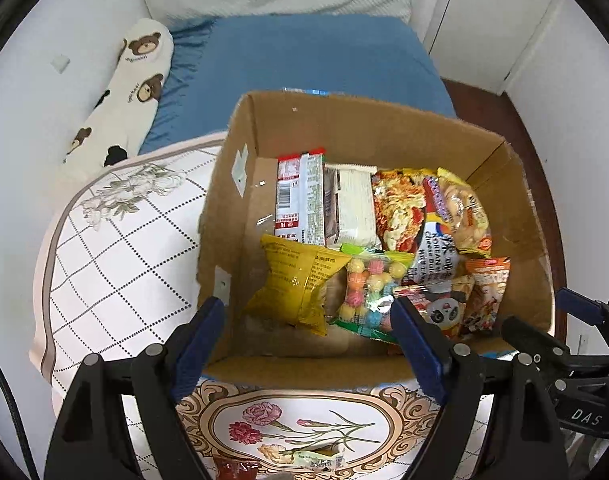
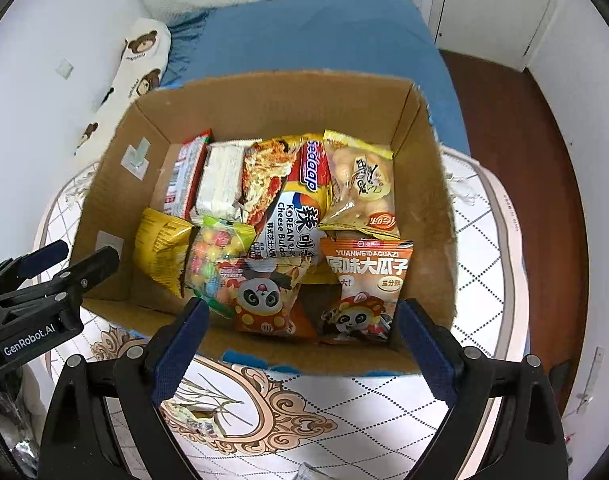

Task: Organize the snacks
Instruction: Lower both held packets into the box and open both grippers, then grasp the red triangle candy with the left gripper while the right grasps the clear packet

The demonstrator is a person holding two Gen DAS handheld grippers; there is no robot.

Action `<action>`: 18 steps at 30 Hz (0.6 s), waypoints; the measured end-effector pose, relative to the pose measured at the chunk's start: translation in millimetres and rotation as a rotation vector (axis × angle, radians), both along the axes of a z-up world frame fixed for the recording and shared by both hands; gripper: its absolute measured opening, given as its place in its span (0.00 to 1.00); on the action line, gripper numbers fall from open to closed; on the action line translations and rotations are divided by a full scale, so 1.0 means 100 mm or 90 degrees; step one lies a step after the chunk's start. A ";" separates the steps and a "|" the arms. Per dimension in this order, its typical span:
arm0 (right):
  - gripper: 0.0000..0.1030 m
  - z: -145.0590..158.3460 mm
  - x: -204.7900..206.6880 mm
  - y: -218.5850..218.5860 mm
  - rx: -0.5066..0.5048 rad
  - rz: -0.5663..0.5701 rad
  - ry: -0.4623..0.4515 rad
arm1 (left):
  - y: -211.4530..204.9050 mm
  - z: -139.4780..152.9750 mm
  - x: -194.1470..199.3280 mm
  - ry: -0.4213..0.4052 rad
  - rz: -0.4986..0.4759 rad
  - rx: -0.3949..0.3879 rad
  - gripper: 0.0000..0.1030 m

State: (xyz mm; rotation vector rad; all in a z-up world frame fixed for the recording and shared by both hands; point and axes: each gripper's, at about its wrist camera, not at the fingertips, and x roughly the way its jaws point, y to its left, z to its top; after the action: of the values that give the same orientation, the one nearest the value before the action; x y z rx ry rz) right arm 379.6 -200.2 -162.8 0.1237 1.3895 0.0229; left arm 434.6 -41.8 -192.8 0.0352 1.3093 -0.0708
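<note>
An open cardboard box [image 1: 232, 216] [image 2: 112, 184] on the bed holds several snack packets. Among them are a yellow packet [image 1: 296, 280] [image 2: 162, 248], a bag of coloured candy balls [image 1: 368, 280] [image 2: 216, 256], a Sedaap noodle pack [image 2: 292, 200], a panda packet [image 2: 264, 296] and an orange seed packet [image 2: 364, 288]. My left gripper [image 1: 304, 316] [image 2: 72, 258] hovers open over the box's near left corner, above the yellow packet, holding nothing. My right gripper [image 2: 304, 316] [image 1: 552, 320] hangs open above the panda and seed packets, also holding nothing.
The box stands on a quilt [image 1: 116, 264] [image 2: 484, 264] with a floral pattern. A small loose snack [image 1: 316, 458] [image 2: 192, 420] lies on the quilt in front of the box. A bear-print pillow [image 1: 136, 80] and blue sheet [image 1: 304, 56] lie behind; wooden floor [image 2: 516, 152] is to the right.
</note>
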 end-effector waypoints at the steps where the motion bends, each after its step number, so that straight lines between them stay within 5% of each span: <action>1: 0.94 0.04 -0.03 0.00 0.001 -0.002 -0.008 | 0.00 0.05 -0.04 -0.009 0.001 -0.001 0.82; 18: 0.94 0.83 -0.89 0.01 0.033 -0.036 -0.150 | 0.00 0.80 -0.90 -0.147 -0.010 -0.029 0.82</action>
State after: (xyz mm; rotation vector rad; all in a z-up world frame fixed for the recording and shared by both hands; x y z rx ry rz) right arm 290.4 -199.3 -80.1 0.1969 1.1500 0.0253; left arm 344.7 -41.6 -112.9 0.0141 1.0767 -0.1067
